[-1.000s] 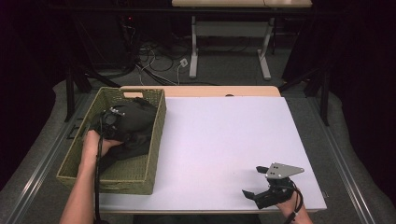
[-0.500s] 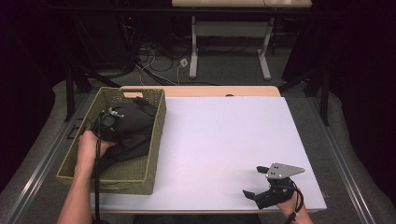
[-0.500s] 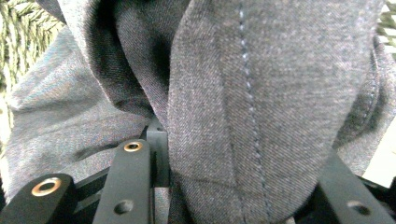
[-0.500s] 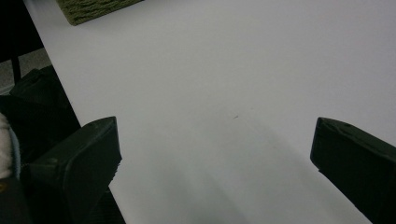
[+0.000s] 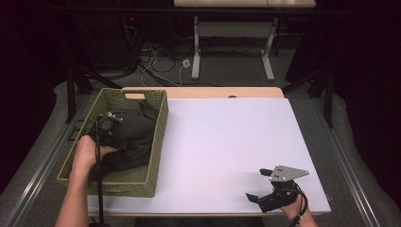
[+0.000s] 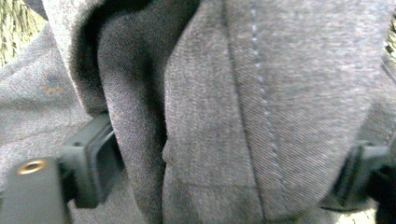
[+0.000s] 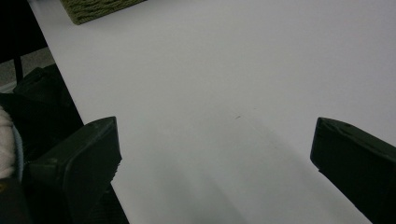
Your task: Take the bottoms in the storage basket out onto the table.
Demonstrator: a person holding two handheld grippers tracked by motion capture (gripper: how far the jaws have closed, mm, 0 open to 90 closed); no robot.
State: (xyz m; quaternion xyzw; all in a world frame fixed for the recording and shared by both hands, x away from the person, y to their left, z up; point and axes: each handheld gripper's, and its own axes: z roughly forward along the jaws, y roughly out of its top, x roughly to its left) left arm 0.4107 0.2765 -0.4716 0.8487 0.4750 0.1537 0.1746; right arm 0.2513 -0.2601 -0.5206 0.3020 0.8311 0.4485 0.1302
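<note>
A dark grey cloth lies bunched in a woven green basket at the table's left. My left gripper reaches down into the basket, its tips buried in the cloth. In the left gripper view its jaws have just been opening and stand wide apart, with thick stitched folds of the cloth bulging between them at the left gripper. My right gripper rests near the table's front right corner, open, with nothing between its jaws. The right gripper view shows the right gripper over bare white tabletop.
The white table stretches between the basket and the right gripper. A corner of the basket shows far off in the right gripper view. Cables and desk legs stand on the floor beyond the table's far edge.
The left hand has shifted slightly inside the basket and the cloth's folds have changed shape around it. The right gripper has stayed where it was.
</note>
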